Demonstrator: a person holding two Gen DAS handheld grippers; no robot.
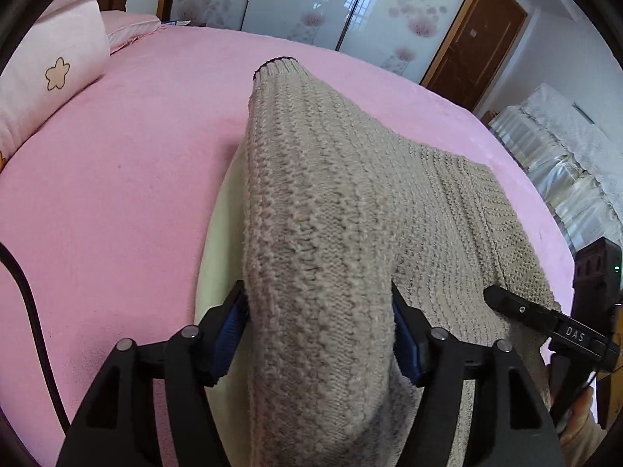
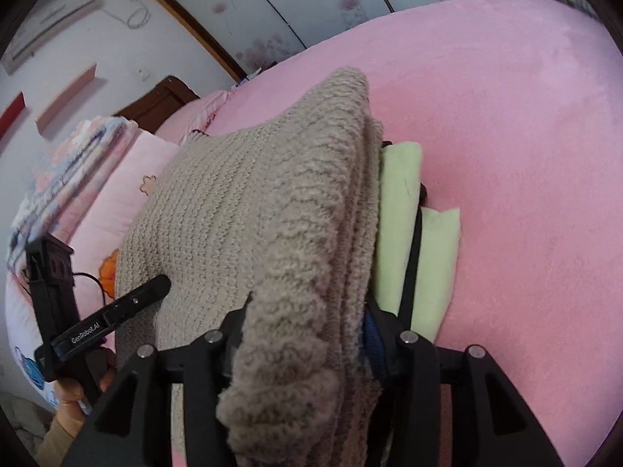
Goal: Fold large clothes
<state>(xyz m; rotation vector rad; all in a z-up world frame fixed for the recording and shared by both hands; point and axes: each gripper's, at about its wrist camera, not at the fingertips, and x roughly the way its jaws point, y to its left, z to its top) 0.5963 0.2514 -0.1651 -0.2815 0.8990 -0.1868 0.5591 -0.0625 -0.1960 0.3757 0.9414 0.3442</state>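
Observation:
A beige knit sweater point(image 1: 350, 210) lies on the pink bed point(image 1: 117, 179), partly over a pale green garment point(image 1: 218, 257). My left gripper point(image 1: 319, 323) is shut on a thick fold of the sweater, with a sleeve stretching away to its cuff point(image 1: 278, 64). My right gripper point(image 2: 307, 334) is shut on another bunched fold of the sweater point(image 2: 241, 202), beside the green garment point(image 2: 401, 194). Each gripper shows in the other's view, the right one point(image 1: 518, 307) at the sweater's right edge and the left one point(image 2: 128, 303) at its left edge.
Pink pillows with flower prints point(image 1: 50, 70) lie at the head of the bed, with a patterned quilt point(image 2: 66, 167) folded beside them. A black cable point(image 1: 27, 295) runs over the bed at left. Mirrored wardrobe doors point(image 1: 311, 0) stand beyond the bed. A white covered piece of furniture point(image 1: 564, 155) is at right.

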